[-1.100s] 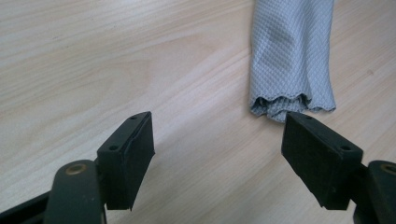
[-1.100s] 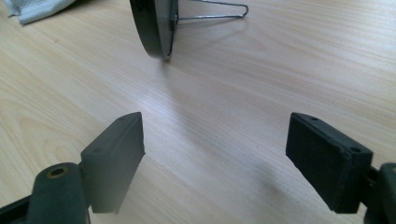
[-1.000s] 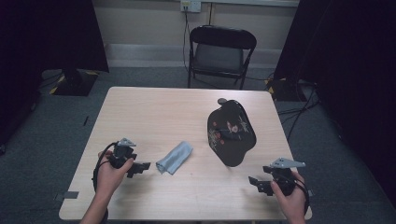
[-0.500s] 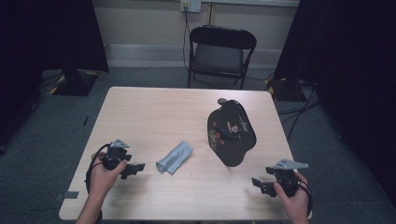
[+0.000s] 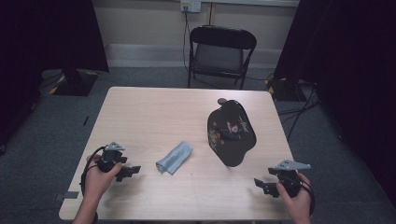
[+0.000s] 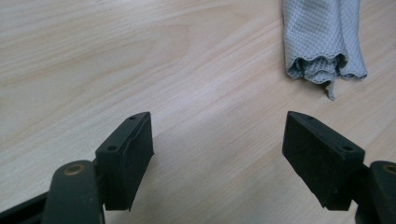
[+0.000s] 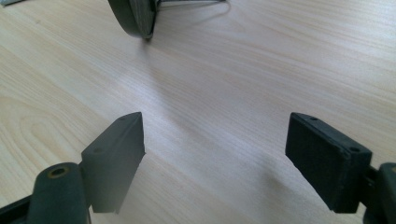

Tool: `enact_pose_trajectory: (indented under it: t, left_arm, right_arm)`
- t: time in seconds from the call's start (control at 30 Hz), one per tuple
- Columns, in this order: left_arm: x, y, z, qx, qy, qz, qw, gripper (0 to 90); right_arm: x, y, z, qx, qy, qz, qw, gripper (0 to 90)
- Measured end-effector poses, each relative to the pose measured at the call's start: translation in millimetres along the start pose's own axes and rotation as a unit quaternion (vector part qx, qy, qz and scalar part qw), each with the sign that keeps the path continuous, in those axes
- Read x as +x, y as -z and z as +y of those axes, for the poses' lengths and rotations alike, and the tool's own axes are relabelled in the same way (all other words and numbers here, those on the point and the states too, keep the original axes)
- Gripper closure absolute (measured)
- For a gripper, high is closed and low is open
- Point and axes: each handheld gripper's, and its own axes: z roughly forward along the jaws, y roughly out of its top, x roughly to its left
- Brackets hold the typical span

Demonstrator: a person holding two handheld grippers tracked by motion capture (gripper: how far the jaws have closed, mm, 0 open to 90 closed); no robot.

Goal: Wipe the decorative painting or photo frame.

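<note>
Lying between two gaping claws: one grey cloth (image 5: pixel 174 157), one black cap (image 5: pixel 231 132).

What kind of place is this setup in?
Probably a recording studio or lab space: a lone wooden table, a black folding chair behind it, dark curtains at the sides and cables on grey carpet.

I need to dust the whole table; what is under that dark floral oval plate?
The plate stands tilted on a wire stand, with bare table and its shadow beneath the raised edge. The tabletop directly behind it is hidden.
</note>
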Motion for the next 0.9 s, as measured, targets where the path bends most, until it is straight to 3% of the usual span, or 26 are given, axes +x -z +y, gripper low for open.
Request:
enact_pose_trajectory:
  t: [0.3, 0.4, 0.9]
  left_arm:
    - [7.0, -2.0, -7.9, -0.006, -0.005, 0.007, 0.9999, 24.6]
    - [9.7, -2.0, -9.8, -0.007, -0.016, 0.018, 0.9997, 24.5]
    - [10.3, -6.2, -15.7, -0.013, -0.028, 0.020, 0.9993, 20.0]
  right_arm:
    - [-6.3, -2.9, -5.8, 0.006, -0.004, -0.006, 1.0000, 19.3]
    - [-7.9, -4.5, -7.5, 0.008, -0.001, -0.008, 0.9999, 19.3]
    - [-12.2, -12.9, -12.9, 0.017, 0.018, -0.027, 0.9993, 19.1]
